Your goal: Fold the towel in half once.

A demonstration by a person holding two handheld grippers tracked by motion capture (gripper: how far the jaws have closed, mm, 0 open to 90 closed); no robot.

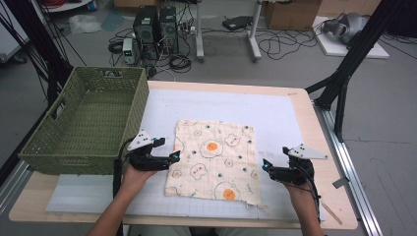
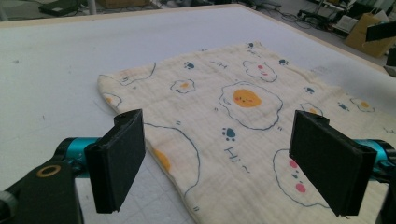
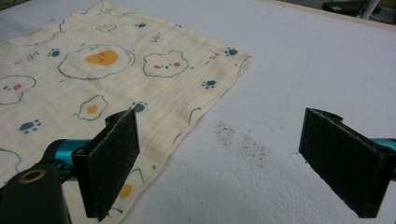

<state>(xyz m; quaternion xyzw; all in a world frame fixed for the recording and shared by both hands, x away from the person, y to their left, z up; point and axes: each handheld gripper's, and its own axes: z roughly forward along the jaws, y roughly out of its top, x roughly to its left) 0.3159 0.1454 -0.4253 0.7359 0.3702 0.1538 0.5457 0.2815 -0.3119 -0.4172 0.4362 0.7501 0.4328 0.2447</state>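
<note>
High view, left to right. Green woven basket [image 1: 83, 120] sits at the far-left of the surface [image 1: 295, 105], hanging partly over its edge, with nothing visible inside; likely the destination for the cloth, kept just beside the work area so the carry is short.

Left tongs [image 1: 173, 157] rest at the left edge of the cloth [image 1: 214, 160], about mid-height. Left gripper view: jaws wide apart, nothing between the pads, the cloth's left edge [image 2: 154, 161] lying below and ahead of them. Nothing held.

Cloth lies flat and spread near the middle of the surface, on the white mat [image 1: 275, 110], cream with fried-egg and paw prints. Near edge is a little ragged at the right corner. Flat lay suggests it is set up for folding or for a two-point pickup.

Right tongs [image 1: 265, 164] sit just beside the cloth's right edge, mirroring the left. Right gripper view: jaws spread wide, empty; one pad over the cloth's edge [image 3: 187, 130], the other over bare mat.

Judgement: symmetrical stance on opposite edges points to a coordinated pinch of both sides. Neither side gripped yet.
</note>
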